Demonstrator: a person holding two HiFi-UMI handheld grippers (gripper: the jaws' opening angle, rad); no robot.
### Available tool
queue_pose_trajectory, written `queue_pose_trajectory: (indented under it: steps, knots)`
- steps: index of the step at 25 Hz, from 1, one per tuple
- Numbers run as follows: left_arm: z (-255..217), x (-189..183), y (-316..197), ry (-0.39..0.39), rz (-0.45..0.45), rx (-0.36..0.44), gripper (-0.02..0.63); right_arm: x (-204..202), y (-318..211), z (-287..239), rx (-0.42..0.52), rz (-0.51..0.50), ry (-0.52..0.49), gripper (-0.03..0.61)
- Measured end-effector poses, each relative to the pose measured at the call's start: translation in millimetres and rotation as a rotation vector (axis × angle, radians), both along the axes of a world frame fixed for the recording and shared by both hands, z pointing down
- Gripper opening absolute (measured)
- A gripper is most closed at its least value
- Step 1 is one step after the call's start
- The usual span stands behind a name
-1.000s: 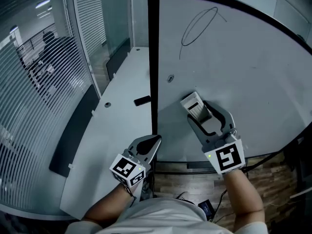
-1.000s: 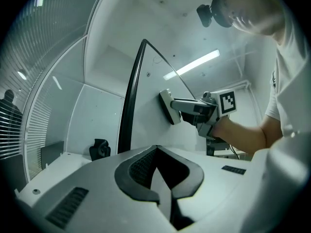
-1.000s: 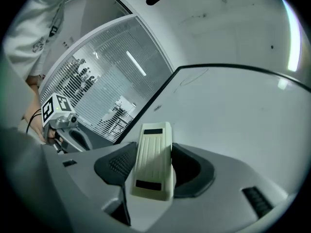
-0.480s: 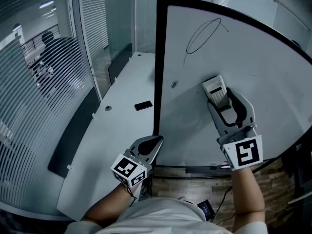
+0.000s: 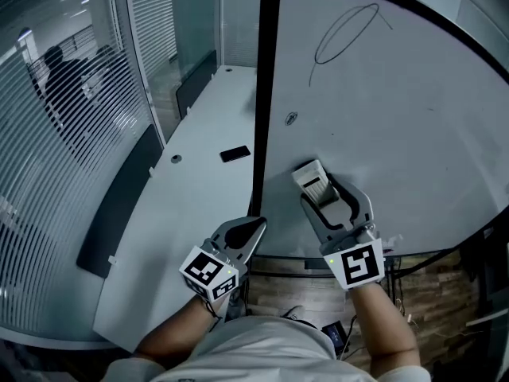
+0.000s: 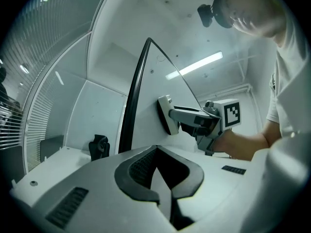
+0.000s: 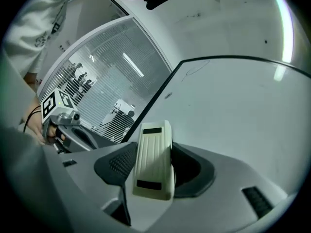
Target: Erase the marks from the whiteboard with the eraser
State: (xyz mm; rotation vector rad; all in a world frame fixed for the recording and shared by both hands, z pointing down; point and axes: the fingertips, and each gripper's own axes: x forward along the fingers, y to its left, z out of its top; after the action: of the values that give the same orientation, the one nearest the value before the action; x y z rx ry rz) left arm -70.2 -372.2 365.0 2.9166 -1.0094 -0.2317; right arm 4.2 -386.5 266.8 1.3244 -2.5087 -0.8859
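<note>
Right tongs [image 5: 324, 198] clamped on eraser [image 5: 311, 177], face seemingly flat against whiteboard [image 5: 413, 126], lower centre, for wiping. Loop mark [image 5: 347, 32] upper right, well apart, unerased. Left tongs [image 5: 248, 231] closed, empty, idle lower left.

The eraser [image 5: 312, 177] rests against the whiteboard [image 5: 413, 134] near its lower left corner. The loop mark [image 5: 346, 32] sits near the top edge. A phone [image 5: 235, 153] lies on the table [image 5: 183, 237], left of the board.

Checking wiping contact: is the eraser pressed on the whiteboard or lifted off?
On, apparently: the left gripper view shows the eraser flat against the whiteboard.
</note>
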Motion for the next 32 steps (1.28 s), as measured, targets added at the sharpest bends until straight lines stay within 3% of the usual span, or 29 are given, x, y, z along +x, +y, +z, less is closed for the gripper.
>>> queue_pose_trajectory:
  steps: [4, 9, 15, 21, 27, 32]
  knots:
    - [25, -3, 1, -0.003, 0.002, -0.057, 0.008, -8, -5, 66, -0.142, 0.008, 0.063, 0.235]
    - [39, -6, 2, -0.012, -0.008, -0.093, 0.008, -15, -7, 112, -0.254, -0.004, 0.028, 0.235]
    - [47, -6, 7, -0.014, 0.0, -0.104, 0.008, -15, -4, 110, -0.252, -0.012, 0.024, 0.235]
    - [57, 2, 15, -0.006, -0.001, -0.123, 0.006, -9, 9, 105, -0.27, -0.024, -0.05, 0.234]
    - [42, 21, 36, -0.006, -0.029, -0.089, 0.008, 25, 41, 95, -0.31, -0.051, -0.18, 0.234]
    - [28, 58, 73, 0.005, -0.06, -0.057, 0.006, 69, 86, 98, -0.384, -0.114, -0.289, 0.233]
